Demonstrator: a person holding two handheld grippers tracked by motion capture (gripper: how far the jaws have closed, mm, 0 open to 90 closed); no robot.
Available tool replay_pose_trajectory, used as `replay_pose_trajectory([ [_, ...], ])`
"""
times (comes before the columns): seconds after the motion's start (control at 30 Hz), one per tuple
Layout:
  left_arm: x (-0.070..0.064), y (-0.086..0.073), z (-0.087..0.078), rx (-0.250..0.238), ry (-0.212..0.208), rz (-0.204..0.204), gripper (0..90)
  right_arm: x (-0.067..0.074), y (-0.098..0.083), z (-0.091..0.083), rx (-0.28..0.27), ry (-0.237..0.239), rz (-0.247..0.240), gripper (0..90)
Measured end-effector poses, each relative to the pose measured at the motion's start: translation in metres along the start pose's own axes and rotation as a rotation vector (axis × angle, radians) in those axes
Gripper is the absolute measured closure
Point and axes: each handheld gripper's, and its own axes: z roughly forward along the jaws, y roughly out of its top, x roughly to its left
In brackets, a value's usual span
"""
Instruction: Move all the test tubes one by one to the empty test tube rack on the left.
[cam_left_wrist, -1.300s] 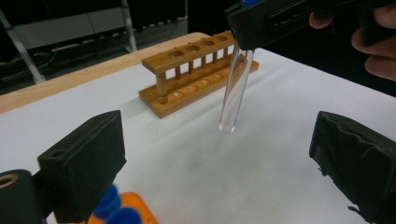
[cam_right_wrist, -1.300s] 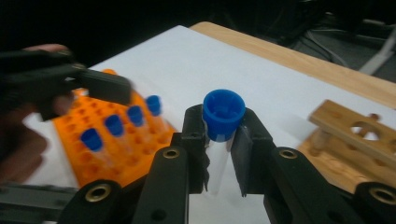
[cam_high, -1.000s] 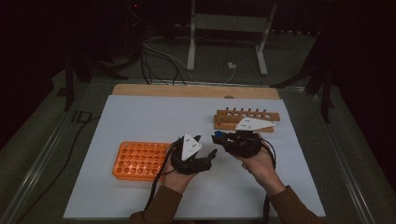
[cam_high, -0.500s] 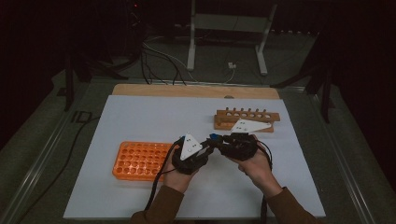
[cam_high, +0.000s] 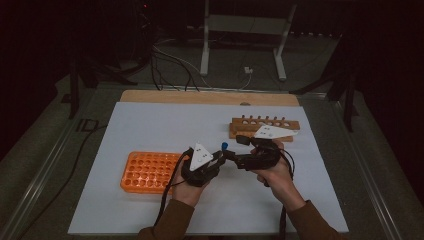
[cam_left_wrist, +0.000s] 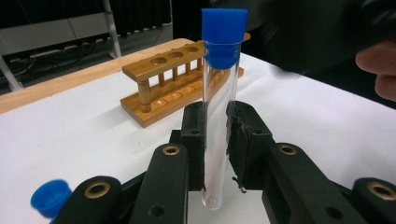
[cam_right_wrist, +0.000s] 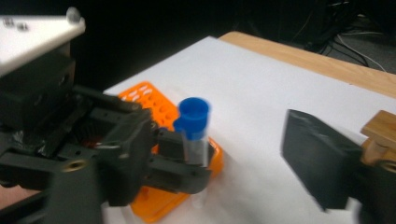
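Observation:
A clear test tube (cam_left_wrist: 216, 116) with a blue cap (cam_left_wrist: 223, 35) stands upright in my left gripper (cam_left_wrist: 216, 126), whose pads are shut on its lower half. In the high view the left gripper (cam_high: 217, 159) sits at mid-table with the cap (cam_high: 225, 145) sticking up. My right gripper (cam_high: 236, 151) faces it from the right. Its jaws have just been opening and stand apart with nothing between them. One blurred finger (cam_right_wrist: 317, 158) is off to the right of the tube (cam_right_wrist: 195, 140).
An orange tube rack (cam_high: 147, 172) lies left of the hands on the white sheet (cam_high: 150, 125). A wooden rack (cam_high: 265, 125) with a row of holes stands at the back right. A loose blue cap (cam_left_wrist: 49, 198) lies on the sheet.
Both hands have stayed together at mid-table. The right gripper's jaws have come off the tube, and the left gripper now holds it alone.

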Motion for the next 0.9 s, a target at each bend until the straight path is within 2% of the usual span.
replay_pose_trajectory([
  [0.17, 0.001, -0.003, -0.004, 0.002, -0.011, -0.002, 77.1, -0.005, 0.0, -0.006, -0.029, -0.048, 0.003, 3.9],
  [0.27, 0.002, -0.004, -0.007, 0.002, -0.016, 0.0, 77.1, -0.01, 0.0, -0.008, -0.031, -0.073, -0.003, 1.8],
  [0.43, 0.005, -0.007, -0.013, -0.002, -0.029, -0.009, 77.1, -0.018, -0.004, -0.008, -0.02, -0.127, -0.027, 0.3],
  [0.63, 0.006, -0.012, -0.021, -0.005, -0.042, -0.023, 77.1, -0.028, -0.011, -0.006, -0.018, -0.181, -0.028, 0.3],
  [0.9, 0.008, -0.021, -0.032, -0.006, -0.048, -0.029, 77.0, -0.04, -0.018, -0.005, -0.009, -0.205, -0.001, 0.4],
])
